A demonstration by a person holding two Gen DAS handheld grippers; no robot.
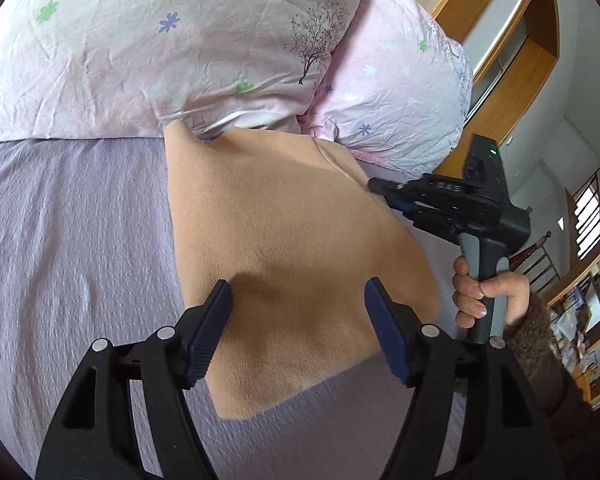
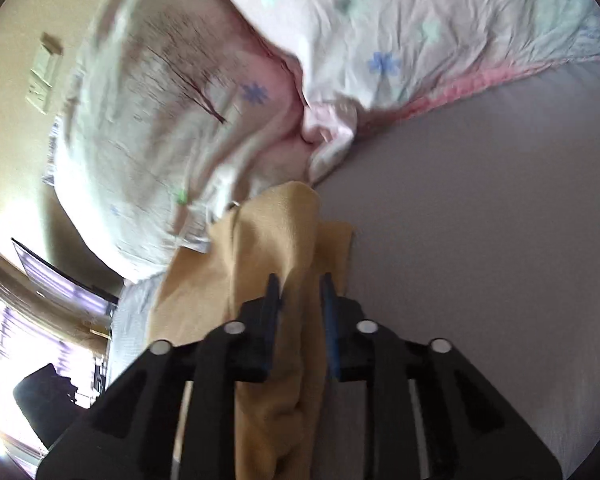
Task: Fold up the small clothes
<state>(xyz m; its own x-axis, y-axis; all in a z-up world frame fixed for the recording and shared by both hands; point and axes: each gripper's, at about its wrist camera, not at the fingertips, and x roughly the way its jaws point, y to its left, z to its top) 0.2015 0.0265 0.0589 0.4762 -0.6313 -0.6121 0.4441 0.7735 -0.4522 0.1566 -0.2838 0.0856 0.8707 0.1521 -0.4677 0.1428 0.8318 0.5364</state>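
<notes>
The right wrist view is smeared with motion blur, so the pillows above the tan cloth lose their print. The cloth's near end runs off the bottom edge between the right gripper fingers. From the left wrist view, a pillow covers the cloth's far edge, and the shelf items right of it are too small to identify.

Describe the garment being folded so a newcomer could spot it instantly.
On the lilac bedsheet, just below the two flowered pink pillows, lies a plain tan garment. It is the only unpatterned, sandy-coloured cloth there, with the right gripper pinching its edge.
</notes>
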